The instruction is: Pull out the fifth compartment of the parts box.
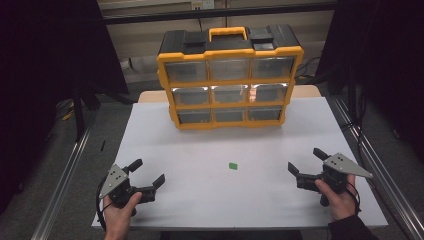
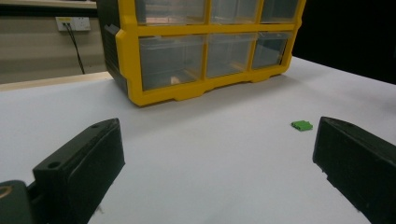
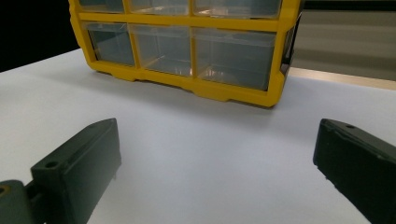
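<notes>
Standing at the far side of the white surface (image 1: 200, 200), a yellow-and-black organiser (image 1: 230, 77) presents three rows of three clear drawers, all pushed in, with an orange handle on top. What the drawers hold cannot be made out through their fronts (in the left gripper view a small pale glint sits in the lower left drawer, too unclear to name).

The left gripper (image 1: 148, 172), held in a hand (image 1: 119, 215) at the near left corner, has its fingers spread wide with nothing between them; they point toward the middle of the surface. The right gripper (image 1: 306, 161), held in a hand (image 1: 341, 197) at the near right, likewise shows its fingers wide apart and empty.

A small green block (image 1: 233, 166) lies flat on the surface between the two grippers, well apart from both and well in front of the organiser; in the left gripper view it sits just beside the right-hand finger (image 2: 355, 163).

The room around is dark, with black curtains at the sides, a beige wall with a socket behind, and metal rails along the grey floor.
</notes>
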The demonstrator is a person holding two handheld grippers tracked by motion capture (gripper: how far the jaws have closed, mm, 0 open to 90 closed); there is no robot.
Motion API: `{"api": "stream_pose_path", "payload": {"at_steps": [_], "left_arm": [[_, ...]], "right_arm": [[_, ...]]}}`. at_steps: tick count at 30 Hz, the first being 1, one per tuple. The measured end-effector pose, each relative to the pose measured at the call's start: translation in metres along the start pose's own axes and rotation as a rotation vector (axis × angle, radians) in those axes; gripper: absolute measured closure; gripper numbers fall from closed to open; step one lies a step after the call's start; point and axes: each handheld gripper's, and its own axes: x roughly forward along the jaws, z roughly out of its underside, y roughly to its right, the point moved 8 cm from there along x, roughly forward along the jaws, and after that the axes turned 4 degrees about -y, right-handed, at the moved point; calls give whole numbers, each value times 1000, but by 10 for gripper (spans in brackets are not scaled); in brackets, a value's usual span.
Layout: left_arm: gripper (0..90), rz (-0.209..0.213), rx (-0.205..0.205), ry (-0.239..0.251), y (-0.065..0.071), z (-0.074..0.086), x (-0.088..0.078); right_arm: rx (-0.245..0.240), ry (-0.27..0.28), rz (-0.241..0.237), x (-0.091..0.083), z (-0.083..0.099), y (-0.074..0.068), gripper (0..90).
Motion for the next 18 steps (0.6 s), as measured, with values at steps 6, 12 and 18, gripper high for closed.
{"api": "stream_pose_path", "payload": {"at_steps": [6, 12, 18], "left_arm": [[33, 26, -21, 0, 3, 0, 2], [33, 17, -9, -9, 4, 0, 0], [34, 12, -17, -10, 5, 1, -2]], "right_arm": [[1, -1, -5, 3, 1, 0, 0], [-18, 19, -3, 5, -1, -4, 2], [-9, 23, -29, 9, -3, -11, 1]]}}
